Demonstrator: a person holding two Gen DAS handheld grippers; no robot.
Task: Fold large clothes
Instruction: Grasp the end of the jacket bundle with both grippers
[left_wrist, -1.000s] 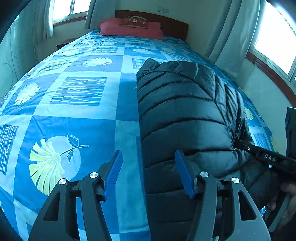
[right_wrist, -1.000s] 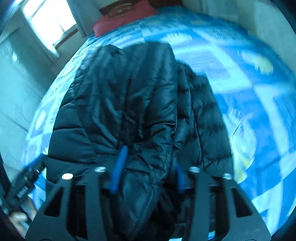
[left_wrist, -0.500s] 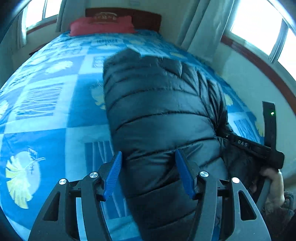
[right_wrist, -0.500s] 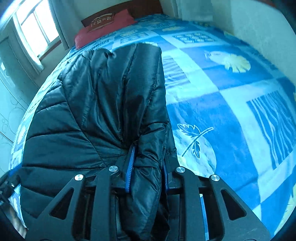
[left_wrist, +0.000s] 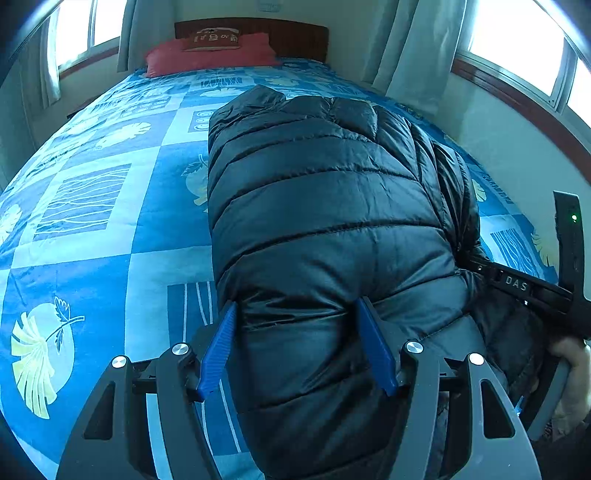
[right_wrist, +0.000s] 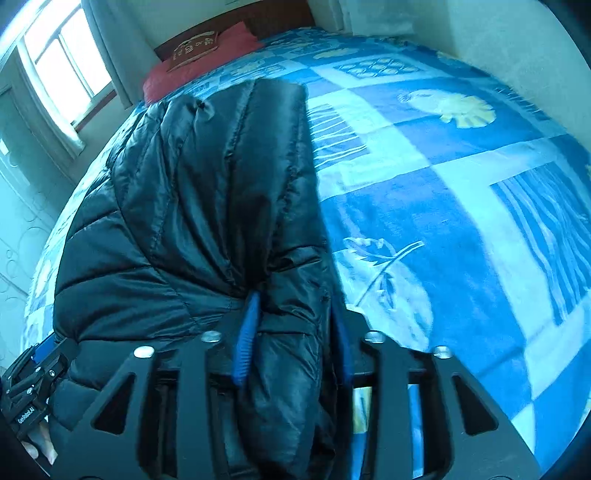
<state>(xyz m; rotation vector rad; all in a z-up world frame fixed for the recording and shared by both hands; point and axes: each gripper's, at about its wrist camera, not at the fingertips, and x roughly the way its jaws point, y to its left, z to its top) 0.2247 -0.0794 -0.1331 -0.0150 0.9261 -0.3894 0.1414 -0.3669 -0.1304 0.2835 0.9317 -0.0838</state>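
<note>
A black quilted puffer jacket (left_wrist: 325, 206) lies folded lengthwise on the blue patterned bedspread (left_wrist: 92, 206). My left gripper (left_wrist: 295, 350) straddles the jacket's near left end. Its jaws are opening, the puffy fabric fills the gap between the blue pads, and the left pad lies along the jacket's edge. In the right wrist view the jacket (right_wrist: 192, 206) has a thick fold along its right side. My right gripper (right_wrist: 295, 338) stands over that fold with its jaws opening and the fold loose between them. The right gripper's body (left_wrist: 524, 288), held by a hand, shows at the jacket's near right corner.
A red pillow (left_wrist: 210, 51) lies by the dark headboard at the far end. Windows with curtains (left_wrist: 413, 48) flank the bed, and a wall (left_wrist: 509, 147) runs close along its right side. The bedspread (right_wrist: 461, 221) stretches out right of the jacket.
The left gripper slid right, from the jacket's edge to astride its near end. The right gripper's jaws, pinched on the fold half a second ago, have spread apart.
</note>
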